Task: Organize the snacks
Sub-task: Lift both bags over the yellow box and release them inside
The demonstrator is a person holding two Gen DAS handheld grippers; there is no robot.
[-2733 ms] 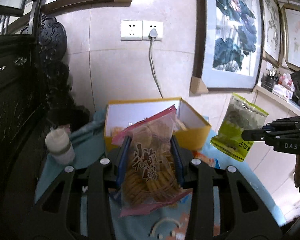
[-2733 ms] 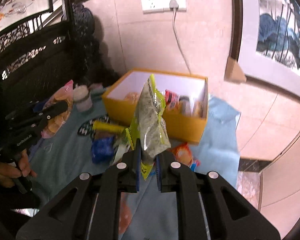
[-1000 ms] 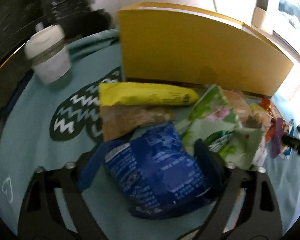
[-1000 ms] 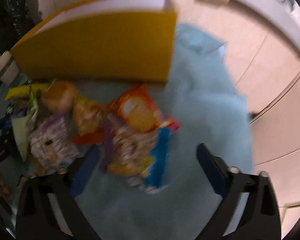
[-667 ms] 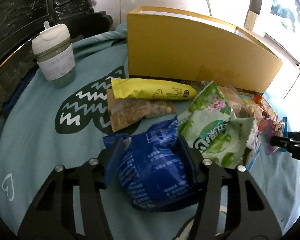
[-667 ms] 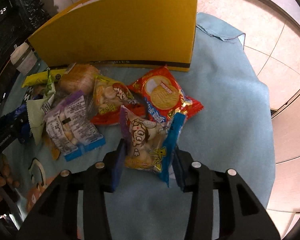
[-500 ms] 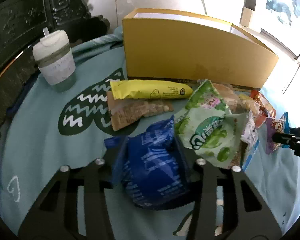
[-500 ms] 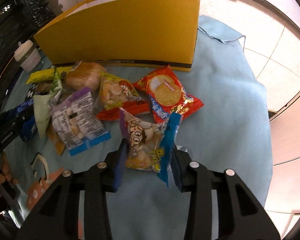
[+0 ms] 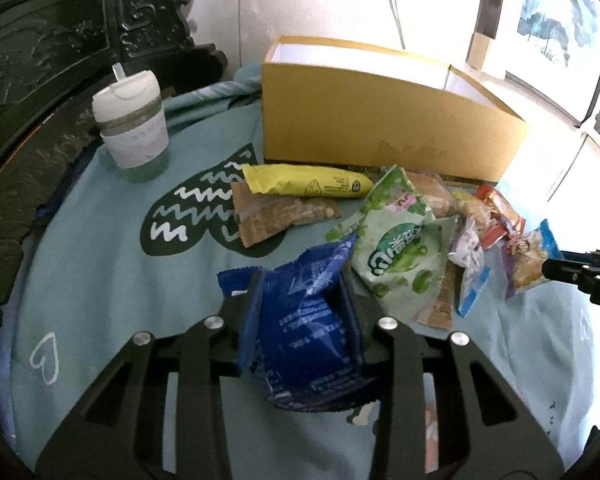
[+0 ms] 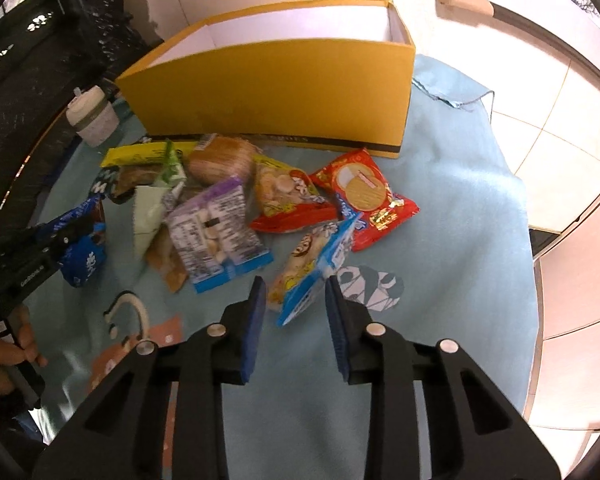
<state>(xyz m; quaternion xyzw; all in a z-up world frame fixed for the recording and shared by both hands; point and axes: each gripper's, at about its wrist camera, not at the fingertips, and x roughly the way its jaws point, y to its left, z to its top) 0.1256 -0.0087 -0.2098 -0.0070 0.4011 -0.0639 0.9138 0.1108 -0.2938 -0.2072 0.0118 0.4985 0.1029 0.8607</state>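
A crumpled blue snack packet (image 9: 304, 320) sits between the pads of my left gripper (image 9: 300, 280), whose jaws are closing and squeezing it just above the teal cloth (image 9: 100, 280). My right gripper (image 10: 295, 284) is closing on a cartoon-printed packet with a blue edge (image 10: 316, 264), pinched at its fingertips and tilted up off the cloth. The left wrist view shows that packet (image 9: 524, 260) raised at the right gripper's (image 9: 552, 268) tip. The open yellow box (image 9: 380, 128) stands behind the snack pile.
Loose snacks lie before the box: a green packet (image 9: 400, 264), a yellow bar (image 9: 304, 184), a brown packet (image 9: 280, 216), a red biscuit packet (image 10: 368, 196), a purple packet (image 10: 216, 232). A white spouted cup (image 9: 132, 128) stands left, beside dark carved furniture (image 9: 40, 60).
Both grippers' jaws have narrowed from wide apart onto their packets. Both have risen and drawn back from the pile, lifting the blue packet and the cartoon packet.
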